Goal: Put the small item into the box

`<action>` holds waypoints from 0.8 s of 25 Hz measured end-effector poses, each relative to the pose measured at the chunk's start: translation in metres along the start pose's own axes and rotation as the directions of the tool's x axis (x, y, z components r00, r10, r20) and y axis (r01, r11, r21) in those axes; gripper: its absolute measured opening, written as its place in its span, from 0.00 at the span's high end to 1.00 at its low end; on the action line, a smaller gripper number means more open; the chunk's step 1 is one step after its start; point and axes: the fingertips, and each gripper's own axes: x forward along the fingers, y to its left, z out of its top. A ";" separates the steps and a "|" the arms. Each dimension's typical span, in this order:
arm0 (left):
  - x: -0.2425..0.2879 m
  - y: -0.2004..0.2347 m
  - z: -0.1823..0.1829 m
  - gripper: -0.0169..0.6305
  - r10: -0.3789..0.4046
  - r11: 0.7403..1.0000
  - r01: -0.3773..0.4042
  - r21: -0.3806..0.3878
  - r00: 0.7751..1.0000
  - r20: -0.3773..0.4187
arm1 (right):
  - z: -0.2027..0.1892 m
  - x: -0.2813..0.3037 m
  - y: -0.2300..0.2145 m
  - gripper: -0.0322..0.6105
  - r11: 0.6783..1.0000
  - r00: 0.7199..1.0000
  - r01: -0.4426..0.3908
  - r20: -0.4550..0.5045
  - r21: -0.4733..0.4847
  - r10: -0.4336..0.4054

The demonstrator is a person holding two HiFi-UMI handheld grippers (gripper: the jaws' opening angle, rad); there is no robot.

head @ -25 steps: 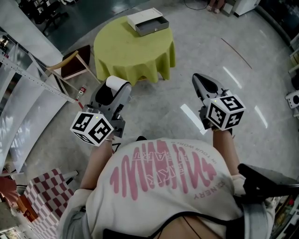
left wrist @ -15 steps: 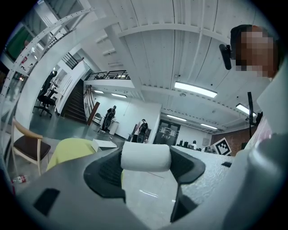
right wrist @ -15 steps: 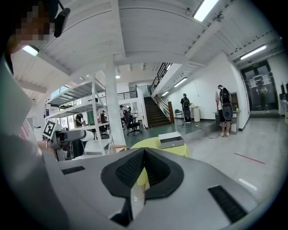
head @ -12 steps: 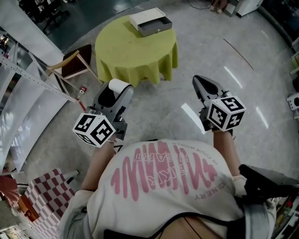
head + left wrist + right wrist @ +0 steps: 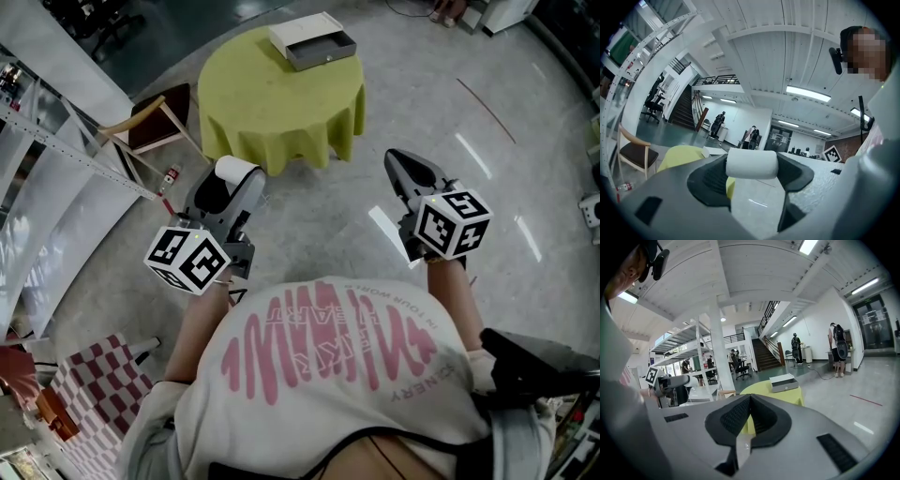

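Note:
A small white cylinder (image 5: 236,170) (image 5: 752,163) is clamped crosswise between the jaws of my left gripper (image 5: 234,175) (image 5: 752,167), held at waist height over the floor. An open grey-and-white box (image 5: 314,39) (image 5: 784,383) sits at the far edge of a round table with a yellow-green cloth (image 5: 281,98) (image 5: 790,394), ahead of both grippers and well out of reach. My right gripper (image 5: 398,161) (image 5: 748,401) is shut with nothing between its jaws. In the right gripper view the left gripper (image 5: 674,381) shows at the left.
A wooden chair (image 5: 150,127) stands left of the table, with a small bottle (image 5: 169,178) on the floor by it. White shelving (image 5: 56,150) runs along the left. A checkered cloth (image 5: 98,394) lies at lower left. People stand far off by the stairs (image 5: 797,345).
The table and box sit slightly further right and up in the head view. Both grippers keep their places and their states.

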 end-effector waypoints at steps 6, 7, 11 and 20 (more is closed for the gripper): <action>-0.002 0.005 -0.002 0.50 0.005 0.999 -0.005 -0.035 1.000 0.006 | -0.007 0.012 0.008 0.94 1.000 0.999 -0.027 -0.022 0.016 0.027; -0.003 0.007 -0.004 0.50 0.007 0.999 -0.007 -0.049 1.000 -0.001 | -0.007 0.014 0.009 0.94 0.999 0.999 -0.029 -0.024 0.016 0.029; -0.002 0.015 -0.008 0.50 0.023 0.997 -0.024 -0.070 1.000 -0.012 | -0.008 0.018 0.004 0.94 0.999 0.999 -0.024 -0.026 0.030 0.025; 0.029 0.029 -0.018 0.50 0.031 0.999 -0.032 -0.026 0.998 -0.045 | -0.008 0.061 -0.020 0.94 0.995 0.997 -0.064 -0.043 0.075 0.067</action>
